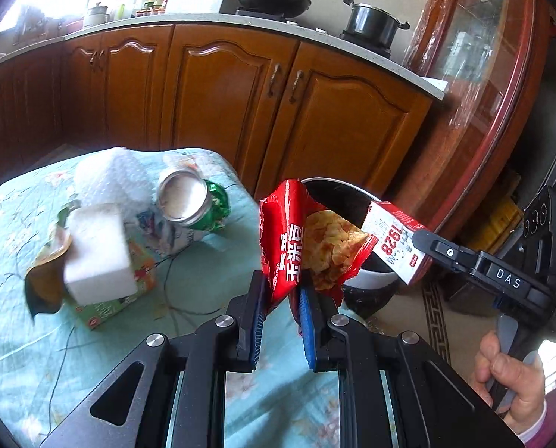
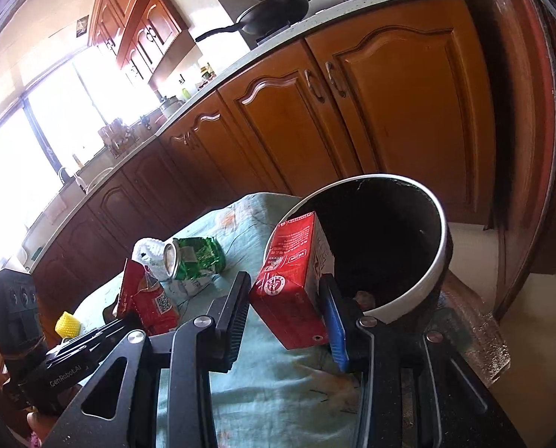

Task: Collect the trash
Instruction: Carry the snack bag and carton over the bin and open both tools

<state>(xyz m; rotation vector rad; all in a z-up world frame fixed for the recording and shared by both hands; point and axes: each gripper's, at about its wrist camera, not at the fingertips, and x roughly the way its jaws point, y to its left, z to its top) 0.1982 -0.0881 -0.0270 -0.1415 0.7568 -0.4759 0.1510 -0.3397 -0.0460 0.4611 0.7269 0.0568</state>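
- Biggest thing out there: the trash bin, black inside with a white rim, sitting just past the tip of the right claw and beyond and to the right of the left claw. That's the target.
- Below both claws, the counter under a pale floral cloth, with more rubbish ahead and to the left of the left claw: a white foam block, a crushed green can, a green box.
- Right claw is clamped on a red milk carton, jaws partway closed on its side faces. The carton's long axis runs forward along the fingers, far end up and already reaching over the bin's near rim.
- Left claw is pinched nearly closed on a red snack bag, gripping its lower edge. The bag stands roughly upright out of the jaws, torn mouth pointing up and toward the bin.
- The step, as I read it: both pieces are being carried to the bin, neither yet dropped.
- Next up calls for getting each load fully over the opening, then spreading the jaws. The carton looks closest; the limp bag may cling to the pads.
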